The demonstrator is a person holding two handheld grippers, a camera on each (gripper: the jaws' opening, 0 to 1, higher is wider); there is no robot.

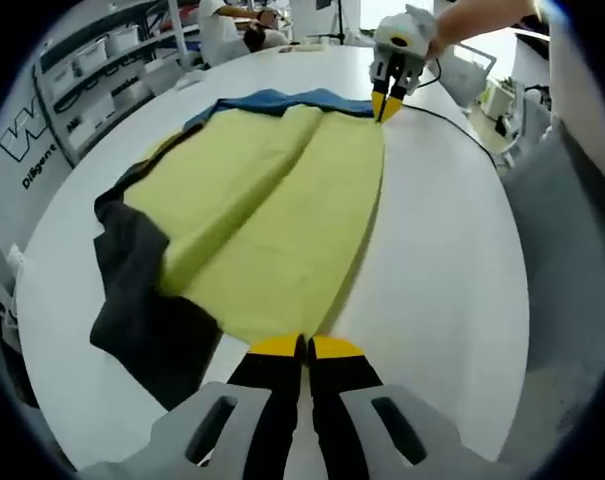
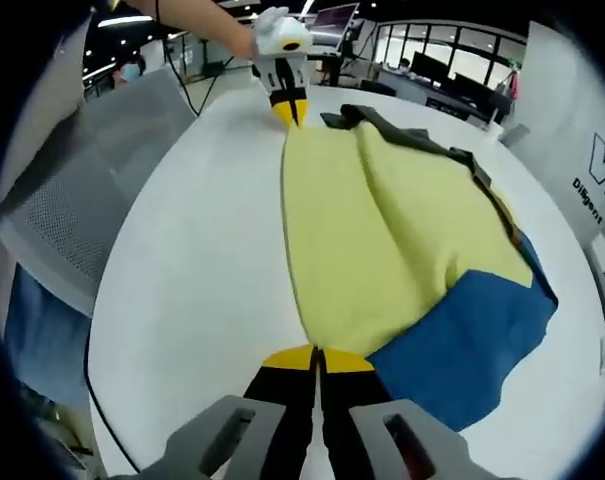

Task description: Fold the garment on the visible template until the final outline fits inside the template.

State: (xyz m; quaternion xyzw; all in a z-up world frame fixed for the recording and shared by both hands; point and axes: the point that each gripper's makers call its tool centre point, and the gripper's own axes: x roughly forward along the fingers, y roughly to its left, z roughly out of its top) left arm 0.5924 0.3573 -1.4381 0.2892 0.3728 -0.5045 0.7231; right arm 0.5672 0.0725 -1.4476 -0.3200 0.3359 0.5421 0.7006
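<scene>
1. Left gripper: in the left gripper view its jaws rise from the bottom edge, pressed together on the near corner of the yellow garment. No gap shows between the yellow tips.
2. Right gripper: in the right gripper view its jaws are likewise closed, pinching the opposite corner of the same long edge, just beside the blue panel.
3. Key relation: the garment lies straight ahead of each gripper, its long axis running from one gripper to the other along the fold edge. Each gripper appears at the far end of the other's view (so the two hold opposite ends of one edge, and neither is nearer the cloth).
4. Garment position: it lies flat on the white table, the yellow face up with a soft ridge down the middle. A dark sleeve spills out on the side away from the held edge.
5. Template: no outline can be made out on the table; it may be hidden under the cloth.
6. Judgement: the held edge looks ready to be carried across the garment's width. Both ends should travel together, or the edge will skew.
7. Beyond the table: shelving and seated people.
</scene>
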